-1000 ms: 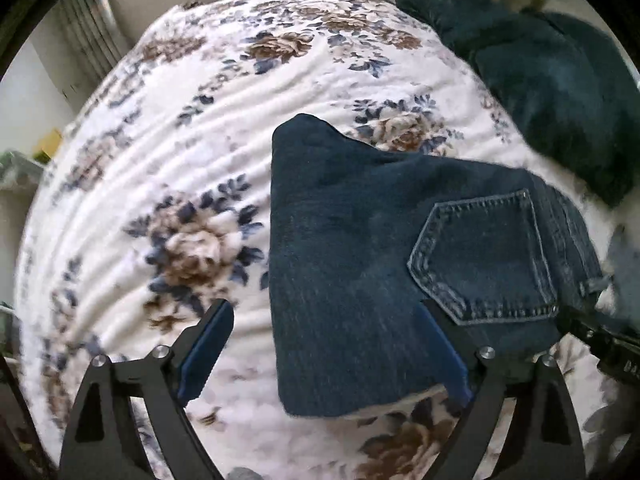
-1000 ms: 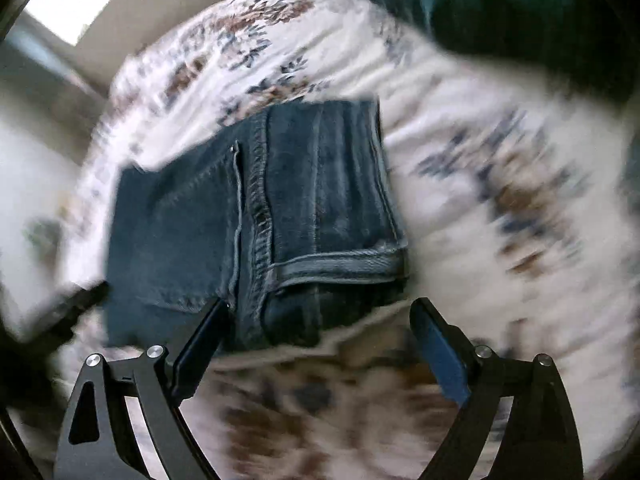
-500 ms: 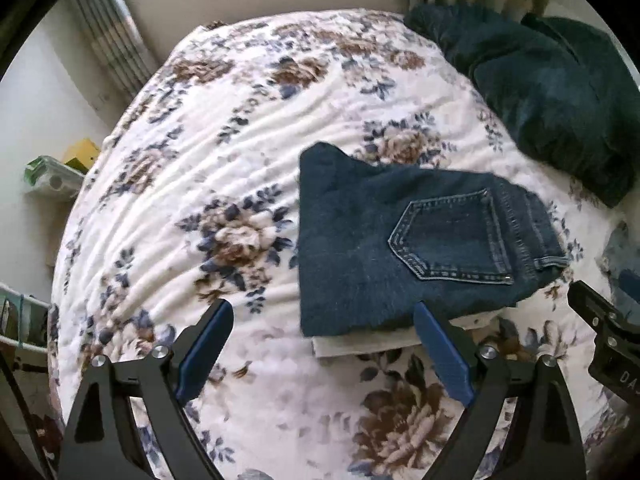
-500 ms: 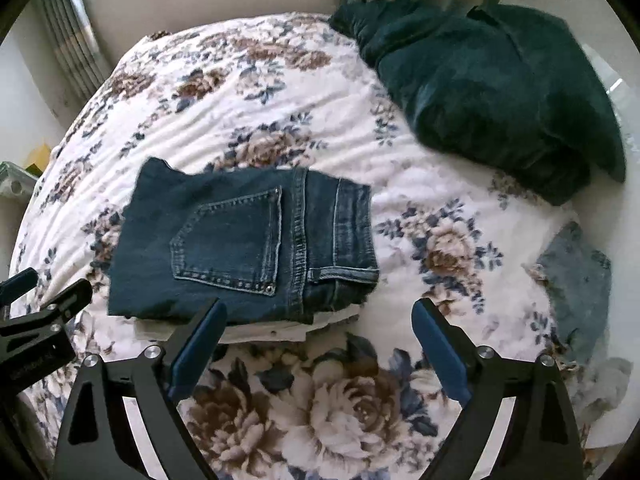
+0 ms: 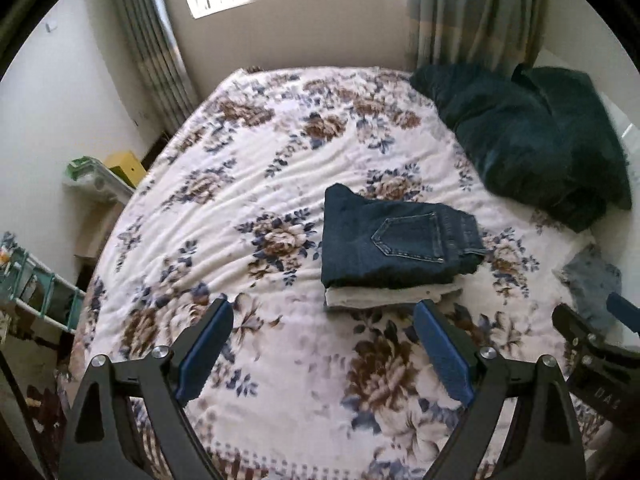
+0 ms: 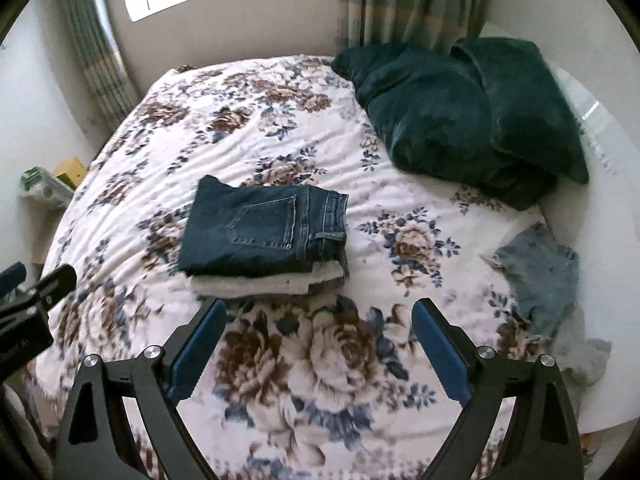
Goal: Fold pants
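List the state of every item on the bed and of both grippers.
Dark blue denim jeans: folded, pocket up, stacked on the pale garment.
Pale grey folded garment: folded, under the jeans.
Light blue denim piece: unfolded, crumpled.
Dark green plush blanket: bunched.
Left gripper: jaws open, empty.
Right gripper: jaws open, empty.
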The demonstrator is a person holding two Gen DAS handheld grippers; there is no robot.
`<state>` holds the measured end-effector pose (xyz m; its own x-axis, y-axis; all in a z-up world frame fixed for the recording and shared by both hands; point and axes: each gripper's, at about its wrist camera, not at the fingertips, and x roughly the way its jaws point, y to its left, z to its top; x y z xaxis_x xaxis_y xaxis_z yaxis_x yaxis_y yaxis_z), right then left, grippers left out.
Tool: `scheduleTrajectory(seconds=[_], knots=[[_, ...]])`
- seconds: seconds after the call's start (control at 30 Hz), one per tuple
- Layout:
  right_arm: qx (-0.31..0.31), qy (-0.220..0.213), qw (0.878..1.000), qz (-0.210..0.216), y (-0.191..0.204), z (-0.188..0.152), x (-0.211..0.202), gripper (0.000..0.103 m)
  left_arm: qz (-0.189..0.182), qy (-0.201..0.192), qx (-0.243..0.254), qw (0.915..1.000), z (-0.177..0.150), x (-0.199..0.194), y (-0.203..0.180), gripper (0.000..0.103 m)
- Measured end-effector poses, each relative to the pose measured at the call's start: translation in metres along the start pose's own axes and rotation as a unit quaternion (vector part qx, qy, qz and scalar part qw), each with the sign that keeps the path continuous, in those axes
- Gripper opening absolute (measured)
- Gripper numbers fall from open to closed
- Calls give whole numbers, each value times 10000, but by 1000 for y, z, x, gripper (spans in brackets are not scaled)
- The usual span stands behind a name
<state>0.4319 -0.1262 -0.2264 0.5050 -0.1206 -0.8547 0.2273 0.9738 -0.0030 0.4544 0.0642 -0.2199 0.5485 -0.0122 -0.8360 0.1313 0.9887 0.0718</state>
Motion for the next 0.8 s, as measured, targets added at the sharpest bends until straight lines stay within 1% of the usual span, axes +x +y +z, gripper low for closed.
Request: scheduleTrajectory(seconds=[0.1,0.13,0.33,0.5,0.63,0.8], knots=[[-82,-142,9998,71,-6,-21,-51,96,62,-184,15,9998,-14,-43,-1,93],[-84,-186,9997,98,-8,-28,-66,96,99,-266,13,9996,-21,-64,-2,93],[-216,-506,9982,248,-23,-69,-171,96,28,-386,-135,9992,-56,-142,-2,93],[-296,-759,9963,262,-36,-101,-255,96,5,-549,-176,9983,-87,-207,-4,93],[-262,-898,9951,313,-46,-122,-312,96,2,-665,-163,9977,-102,-247,-4,93],[-253,-1084,9932,332,-54,-140,-374,96,-5,-874,-152,9961,-112,-292,-1,93]])
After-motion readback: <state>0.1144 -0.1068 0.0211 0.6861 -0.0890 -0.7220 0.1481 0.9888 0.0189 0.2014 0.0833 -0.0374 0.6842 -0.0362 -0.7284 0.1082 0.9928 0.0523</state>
